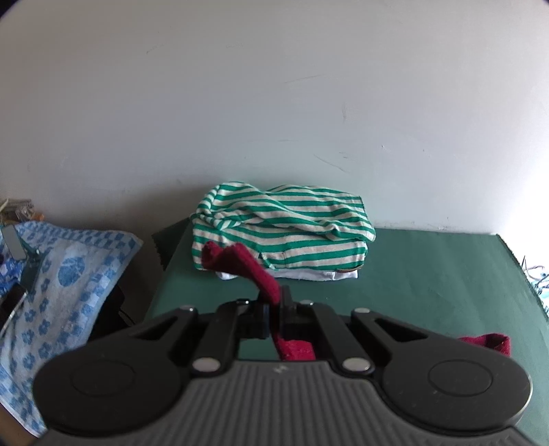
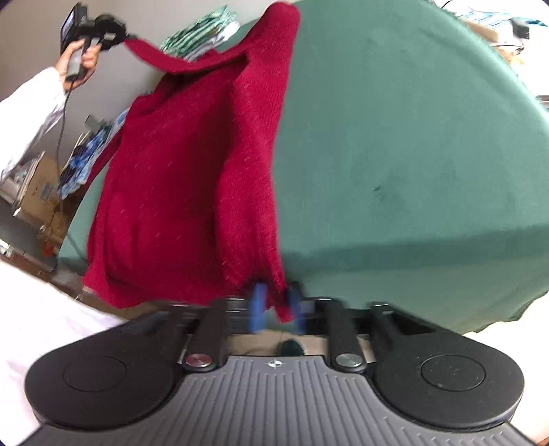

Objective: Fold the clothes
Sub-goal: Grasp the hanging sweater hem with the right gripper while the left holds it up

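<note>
A dark red knitted sweater (image 2: 192,164) hangs stretched between both grippers above the green table (image 2: 411,137). My right gripper (image 2: 278,305), with blue pads, is shut on the sweater's lower hem near the table's front edge. My left gripper (image 1: 272,305) is shut on a red strip of the sweater (image 1: 247,267), which sticks out past the black fingers toward the back of the table. In the right wrist view the left gripper (image 2: 113,32) shows at the upper left, held by a person's hand (image 2: 77,60), with the red cloth trailing from it.
A folded green-and-white striped garment (image 1: 281,230) lies on white folded cloth at the back of the table (image 1: 429,274), against the pale wall. A blue patterned towel (image 1: 58,284) lies left of the table. Boxes and clutter (image 2: 37,192) stand on the floor at the left.
</note>
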`<action>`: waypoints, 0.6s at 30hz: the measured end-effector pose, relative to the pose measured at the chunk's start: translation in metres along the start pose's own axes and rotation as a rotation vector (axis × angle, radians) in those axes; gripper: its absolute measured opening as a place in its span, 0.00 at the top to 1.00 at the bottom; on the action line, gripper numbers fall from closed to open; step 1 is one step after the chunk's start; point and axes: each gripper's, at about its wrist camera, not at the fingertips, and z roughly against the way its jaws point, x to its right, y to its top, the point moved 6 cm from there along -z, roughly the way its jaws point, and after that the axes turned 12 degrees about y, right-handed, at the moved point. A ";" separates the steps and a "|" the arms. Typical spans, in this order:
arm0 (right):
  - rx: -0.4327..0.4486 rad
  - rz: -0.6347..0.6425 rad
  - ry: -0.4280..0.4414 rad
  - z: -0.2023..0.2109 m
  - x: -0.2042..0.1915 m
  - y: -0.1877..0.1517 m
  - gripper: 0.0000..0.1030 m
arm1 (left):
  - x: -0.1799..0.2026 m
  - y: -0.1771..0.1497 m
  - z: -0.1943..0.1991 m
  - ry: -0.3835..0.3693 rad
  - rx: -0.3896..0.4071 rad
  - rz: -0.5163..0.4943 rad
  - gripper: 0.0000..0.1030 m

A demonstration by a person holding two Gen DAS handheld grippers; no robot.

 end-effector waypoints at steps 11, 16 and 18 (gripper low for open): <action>-0.048 0.245 0.058 0.001 -0.104 -0.004 0.95 | -0.019 0.016 0.004 0.028 0.023 0.047 1.00; -0.157 0.287 0.039 -0.045 -0.100 -0.026 0.95 | -0.020 0.011 0.001 0.051 0.017 0.034 1.00; -0.190 0.305 0.023 -0.059 -0.097 -0.035 0.95 | -0.019 0.009 0.001 0.061 0.018 0.019 1.00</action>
